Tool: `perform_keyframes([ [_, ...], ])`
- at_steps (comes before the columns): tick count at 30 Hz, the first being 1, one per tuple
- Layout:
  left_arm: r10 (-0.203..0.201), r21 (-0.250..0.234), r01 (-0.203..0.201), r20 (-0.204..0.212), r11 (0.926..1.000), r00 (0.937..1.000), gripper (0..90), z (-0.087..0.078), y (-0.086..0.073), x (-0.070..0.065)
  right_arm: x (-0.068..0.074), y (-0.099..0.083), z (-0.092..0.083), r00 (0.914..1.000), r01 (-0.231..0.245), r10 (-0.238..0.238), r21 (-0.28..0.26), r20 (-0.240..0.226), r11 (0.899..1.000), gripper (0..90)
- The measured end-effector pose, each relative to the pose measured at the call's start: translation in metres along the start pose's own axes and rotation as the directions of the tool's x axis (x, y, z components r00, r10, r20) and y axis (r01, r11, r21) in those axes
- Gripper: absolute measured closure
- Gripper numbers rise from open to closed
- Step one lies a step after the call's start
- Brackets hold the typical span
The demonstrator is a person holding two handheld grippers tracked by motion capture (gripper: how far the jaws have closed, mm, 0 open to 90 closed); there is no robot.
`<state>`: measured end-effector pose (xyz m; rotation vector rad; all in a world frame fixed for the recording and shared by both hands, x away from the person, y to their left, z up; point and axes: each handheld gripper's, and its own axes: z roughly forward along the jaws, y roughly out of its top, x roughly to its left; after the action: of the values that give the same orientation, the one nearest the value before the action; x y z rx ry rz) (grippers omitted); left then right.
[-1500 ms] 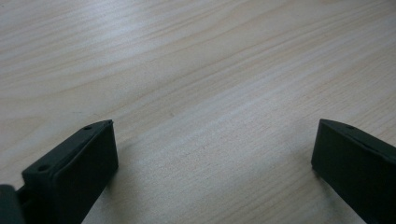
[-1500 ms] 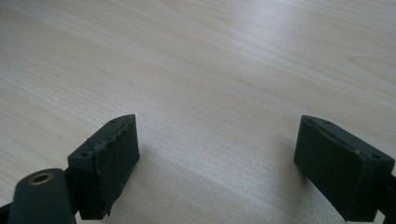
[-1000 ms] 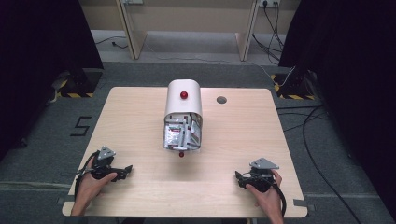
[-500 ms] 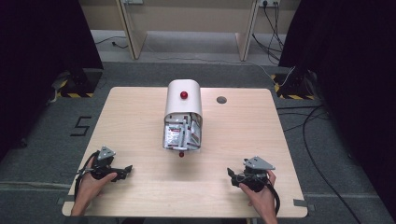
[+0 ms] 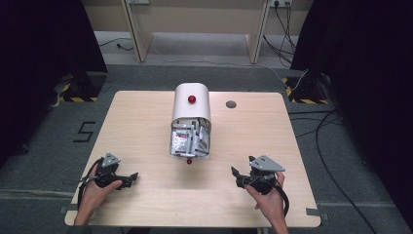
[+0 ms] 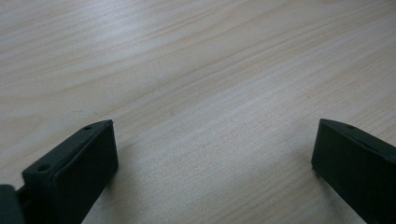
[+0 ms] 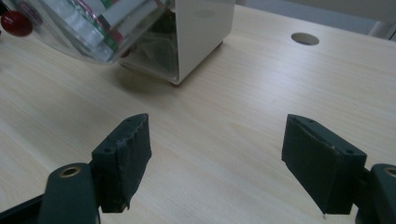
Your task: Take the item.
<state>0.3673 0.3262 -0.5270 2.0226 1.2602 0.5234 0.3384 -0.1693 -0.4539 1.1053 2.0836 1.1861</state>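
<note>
The white box point(image 5: 191, 109) lies at the middle of the counter point(image 5: 136, 122). Its clear door point(image 5: 189, 144) with a red knob point(image 5: 189, 161) hangs open toward six o'clock, with packets point(image 5: 185, 139) inside. The right gripper point(image 5: 240, 175) is at five o'clock, jaws wide and released, holding nothing. I think it is starting its reach for the door; next it must go toward eleven o'clock. The left gripper point(image 5: 130, 176), at seven o'clock, rests with released jaws, touching only the counter.
</note>
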Motion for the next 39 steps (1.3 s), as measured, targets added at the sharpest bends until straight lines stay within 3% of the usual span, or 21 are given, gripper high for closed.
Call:
perform_keyframes([
  [18,0.001,0.001,-0.001,0.0,1.0,1.0,0.0,0.0,0.0,0.0,0.007,0.033,-0.008,0.9994,0.03,-0.032,-0.075,-0.016,0.997,29.6],
  [39,-0.001,0.0,0.001,0.0,1.0,1.0,0.0,0.0,0.0,0.0,0.033,0.059,-0.008,0.9903,0.091,-0.102,-0.114,-0.094,0.989,39.0],
])
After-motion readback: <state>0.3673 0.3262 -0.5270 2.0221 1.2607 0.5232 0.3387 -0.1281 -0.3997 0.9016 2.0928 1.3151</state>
